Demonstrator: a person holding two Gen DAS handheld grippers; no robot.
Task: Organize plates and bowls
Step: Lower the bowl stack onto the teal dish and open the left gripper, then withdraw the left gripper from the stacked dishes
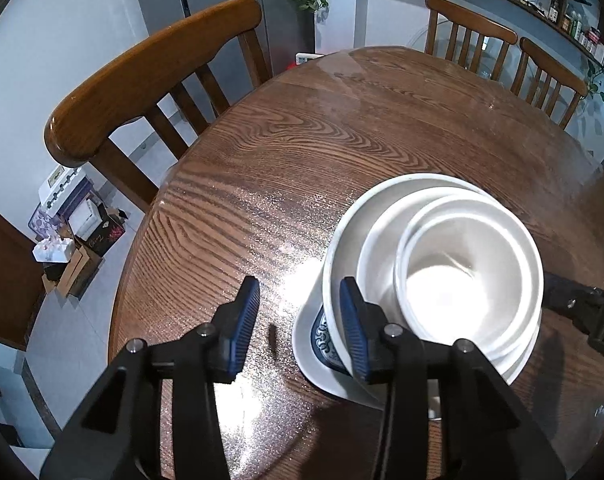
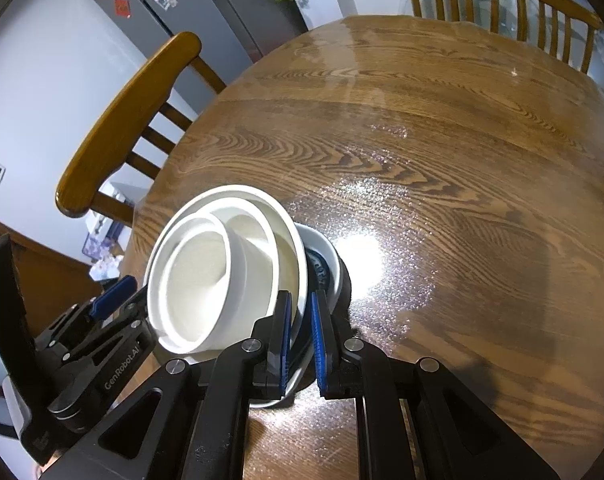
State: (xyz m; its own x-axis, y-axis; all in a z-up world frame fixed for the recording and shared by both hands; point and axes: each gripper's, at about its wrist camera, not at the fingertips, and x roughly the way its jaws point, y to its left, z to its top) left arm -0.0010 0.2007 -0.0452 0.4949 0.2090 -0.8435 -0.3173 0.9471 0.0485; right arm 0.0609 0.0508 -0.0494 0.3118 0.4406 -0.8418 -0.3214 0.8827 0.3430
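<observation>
stack: white bowls nested, tilted on a blue-patterned plate — near desk edge
left gripper: spread, empty, beside the stack
right gripper: pinching the stack's rim
handling: you've got glazed, slippery, breakable ware — hold rims

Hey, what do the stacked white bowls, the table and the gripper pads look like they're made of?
White bowls: probably glazed ceramic, possibly melamine; smooth, glossy, thick rims.
Table: wood with bold grain, seemingly under a clear glossy cover or varnish; it throws a sparkly glare.
Gripper pads: blue, ribbed, likely rubber or soft plastic, on matte black plastic-looking fingers.
</observation>
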